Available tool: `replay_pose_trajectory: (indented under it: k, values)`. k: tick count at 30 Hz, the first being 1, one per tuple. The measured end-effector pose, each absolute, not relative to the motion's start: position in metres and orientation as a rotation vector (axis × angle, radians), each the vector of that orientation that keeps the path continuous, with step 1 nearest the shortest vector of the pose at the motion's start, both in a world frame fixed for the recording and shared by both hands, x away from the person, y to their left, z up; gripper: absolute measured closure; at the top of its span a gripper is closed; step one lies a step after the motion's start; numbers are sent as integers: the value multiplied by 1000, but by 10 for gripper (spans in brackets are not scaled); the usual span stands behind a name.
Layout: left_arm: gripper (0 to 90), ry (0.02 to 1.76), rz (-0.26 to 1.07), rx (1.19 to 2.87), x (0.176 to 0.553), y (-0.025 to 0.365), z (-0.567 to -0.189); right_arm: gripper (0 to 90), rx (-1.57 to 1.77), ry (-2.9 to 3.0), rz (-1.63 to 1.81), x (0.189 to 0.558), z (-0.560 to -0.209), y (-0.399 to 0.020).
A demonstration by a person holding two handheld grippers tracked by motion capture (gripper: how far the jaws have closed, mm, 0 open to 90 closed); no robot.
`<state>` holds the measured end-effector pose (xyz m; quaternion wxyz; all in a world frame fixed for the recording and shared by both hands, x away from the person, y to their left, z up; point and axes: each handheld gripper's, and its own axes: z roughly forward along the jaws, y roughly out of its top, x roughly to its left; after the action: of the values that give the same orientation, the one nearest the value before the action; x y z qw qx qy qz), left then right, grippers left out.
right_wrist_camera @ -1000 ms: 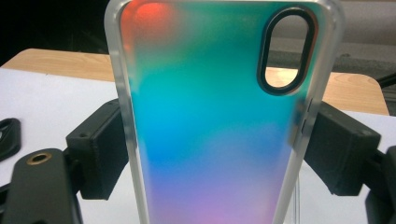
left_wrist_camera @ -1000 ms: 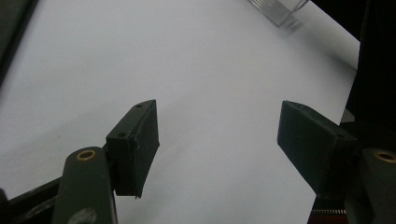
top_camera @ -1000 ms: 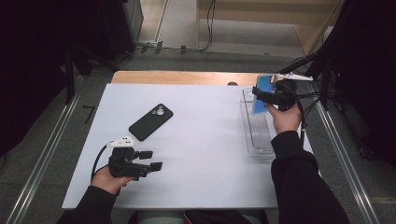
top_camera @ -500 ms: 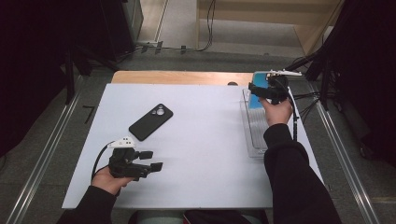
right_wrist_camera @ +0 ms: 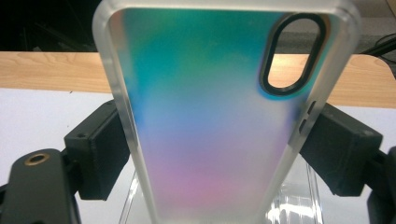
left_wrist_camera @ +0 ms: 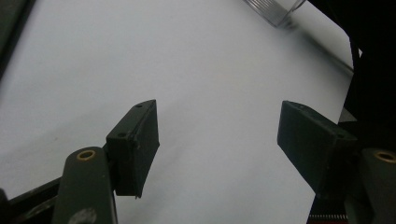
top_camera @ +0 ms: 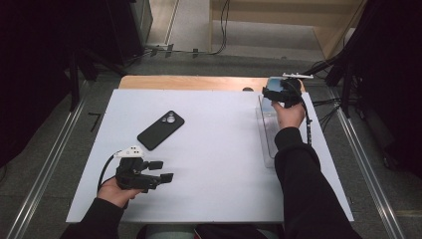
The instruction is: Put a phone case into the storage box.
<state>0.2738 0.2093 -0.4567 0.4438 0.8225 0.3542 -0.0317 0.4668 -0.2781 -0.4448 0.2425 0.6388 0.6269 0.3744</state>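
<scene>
A wide bare stretch of the white table (top_camera: pixel 219 164) is left open in the middle, between the two hands. The way on the left is blocked by a black phone (top_camera: pixel 160 130), which is laid flat just beyond the left gripper (top_camera: pixel 161 177). The right side is taken up by a clear tray (top_camera: pixel 266 134), and a phone case (right_wrist_camera: pixel 224 116) is held above its far end by the right gripper (top_camera: pixel 271 93).

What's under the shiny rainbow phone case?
Under the case, held in the right gripper, a clear plastic tray stands on the white table. The case covers most of the tray, so its inside is hidden.
</scene>
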Motion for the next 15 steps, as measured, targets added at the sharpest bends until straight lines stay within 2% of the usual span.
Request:
replay_pose_trajectory:
  k: [15]
  values:
    - [297,876,-82,2037,274,209,-457,137,1735,1686,969,478,-453,-272]
